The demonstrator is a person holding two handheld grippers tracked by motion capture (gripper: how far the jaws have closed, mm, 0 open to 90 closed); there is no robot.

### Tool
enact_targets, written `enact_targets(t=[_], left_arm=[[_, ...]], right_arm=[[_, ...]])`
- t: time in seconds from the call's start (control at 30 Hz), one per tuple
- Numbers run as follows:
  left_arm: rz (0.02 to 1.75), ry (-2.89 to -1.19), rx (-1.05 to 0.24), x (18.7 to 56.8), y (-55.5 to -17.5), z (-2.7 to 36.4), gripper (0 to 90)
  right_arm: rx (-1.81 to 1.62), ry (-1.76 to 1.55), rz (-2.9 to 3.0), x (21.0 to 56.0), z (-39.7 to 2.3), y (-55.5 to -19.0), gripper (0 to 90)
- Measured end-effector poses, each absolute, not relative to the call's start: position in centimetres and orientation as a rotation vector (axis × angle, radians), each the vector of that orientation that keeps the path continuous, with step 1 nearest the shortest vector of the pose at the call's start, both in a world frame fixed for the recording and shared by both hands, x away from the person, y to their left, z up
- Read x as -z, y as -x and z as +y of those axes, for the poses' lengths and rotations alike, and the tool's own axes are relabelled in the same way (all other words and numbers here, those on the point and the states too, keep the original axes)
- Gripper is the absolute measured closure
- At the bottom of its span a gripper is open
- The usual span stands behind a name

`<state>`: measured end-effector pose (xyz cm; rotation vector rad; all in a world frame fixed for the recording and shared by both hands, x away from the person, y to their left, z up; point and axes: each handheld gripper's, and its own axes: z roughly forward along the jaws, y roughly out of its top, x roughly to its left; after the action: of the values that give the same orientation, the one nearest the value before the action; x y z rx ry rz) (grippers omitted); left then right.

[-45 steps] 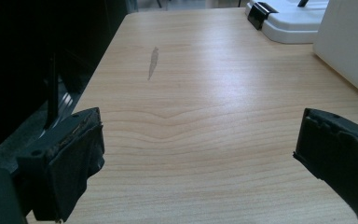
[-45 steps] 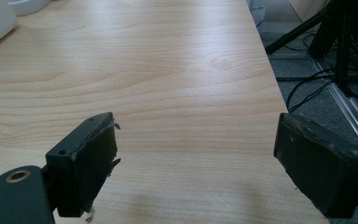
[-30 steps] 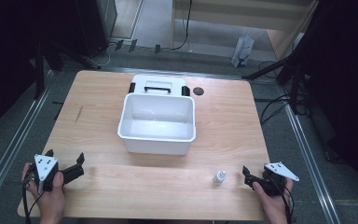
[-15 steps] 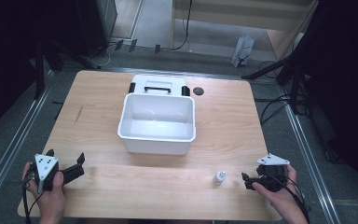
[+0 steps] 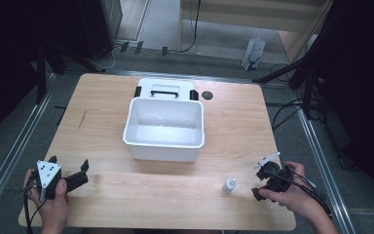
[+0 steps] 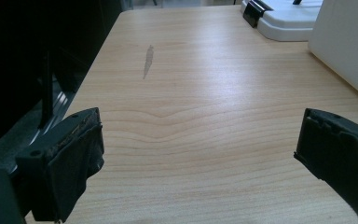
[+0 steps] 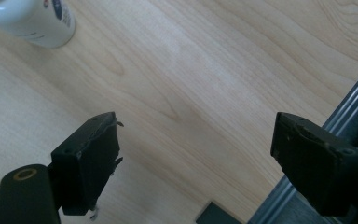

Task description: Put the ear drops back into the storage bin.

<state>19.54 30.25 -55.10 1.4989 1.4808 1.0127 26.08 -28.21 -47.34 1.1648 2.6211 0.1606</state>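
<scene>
The little white bottle [image 5: 229, 185] stands upright on the wooden table [image 5: 233, 122], near its front edge. Just beside it hovers the right gripper [image 5: 262, 181], jaws spread, nothing between them. Farther off, the left gripper [image 5: 80, 174] rests wide open, front-left of the white tub [image 5: 164, 127].

Bottle [image 7: 28, 18] (top left) beyond spread fingers [image 7: 91, 163]

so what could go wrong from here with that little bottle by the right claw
1. The small white bottle stands upright and narrow on the table, so a sideways nudge from the open right claw could tip it over.
2. It sits near the table's front edge, so once tipped it might roll off.
3. The white bin stands apart, so the bottle could slip on the way.
</scene>
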Motion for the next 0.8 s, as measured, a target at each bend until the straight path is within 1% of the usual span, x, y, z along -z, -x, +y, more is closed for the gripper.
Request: enact_targets(t=[0.17,0.27,0.37,0.6,0.8], left_arm=[[1.479,-1.499,-1.010,55.1,-19.6,30.3,1.4],[1.476,-1.500,-1.008,55.1,-19.6,30.3,1.4],[1.476,-1.499,-1.007,55.1,-19.6,30.3,1.4],[1.473,-1.500,-1.004,55.1,-19.6,30.3,1.4],[1.472,-1.502,-1.002,55.1,-19.6,30.3,1.4]], right_arm=[[-0.101,-1.100,2.718,46.3,-26.5,-26.2,17.5],[-0.104,-1.055,2.748,45.7,-25.5,-26.1,23.8],[-0.128,-1.025,2.779,45.3,-24.6,-26.0,27.9],[-0.134,-0.963,2.834,45.0,-22.7,-25.8,40.6],[-0.150,-0.934,2.872,44.5,-21.6,-26.1,47.2]])
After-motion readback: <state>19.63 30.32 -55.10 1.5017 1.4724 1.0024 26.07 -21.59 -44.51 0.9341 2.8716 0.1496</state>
